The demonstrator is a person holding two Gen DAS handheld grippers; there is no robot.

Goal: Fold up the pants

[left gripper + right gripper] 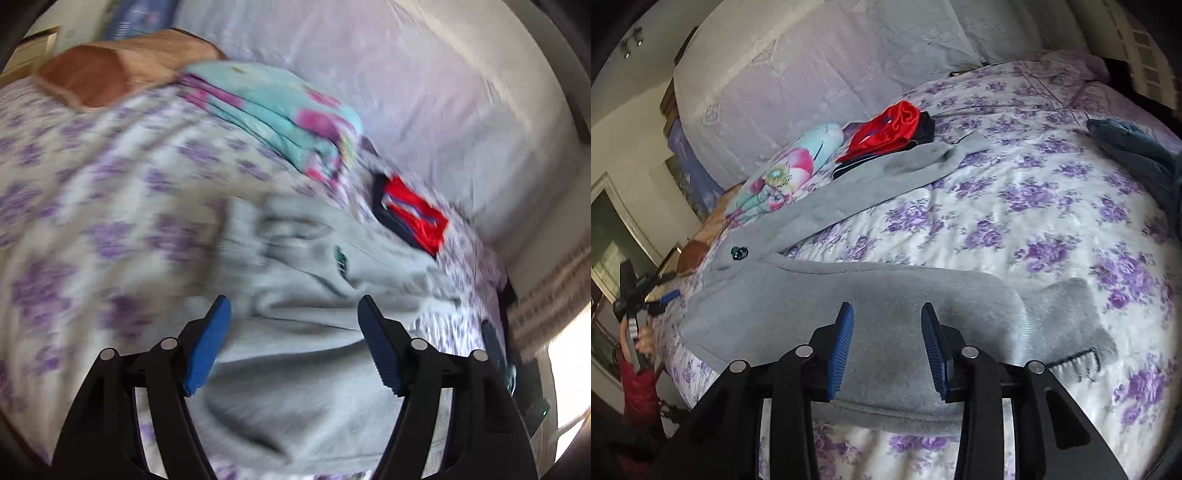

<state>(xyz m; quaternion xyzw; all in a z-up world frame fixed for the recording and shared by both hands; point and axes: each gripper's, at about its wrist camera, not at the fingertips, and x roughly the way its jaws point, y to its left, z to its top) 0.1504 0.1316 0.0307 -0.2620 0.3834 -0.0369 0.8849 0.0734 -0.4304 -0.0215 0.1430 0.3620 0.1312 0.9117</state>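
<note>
I am looking down at the grey pants (849, 295), which are lying spread on the floral bedspread (1052, 206), one leg running toward the pillows and the other stretching right, so I am judging that no fold is made yet. My left gripper (293, 314) is hanging above the waist end with its jaws standing wide and nothing between them. My right gripper (888, 321) is hovering over the near leg, jaws partly apart, pads clear of the cloth. Folded clothes (890, 129) are sitting near the pillows. Bringing the legs together is still ahead.
</note>
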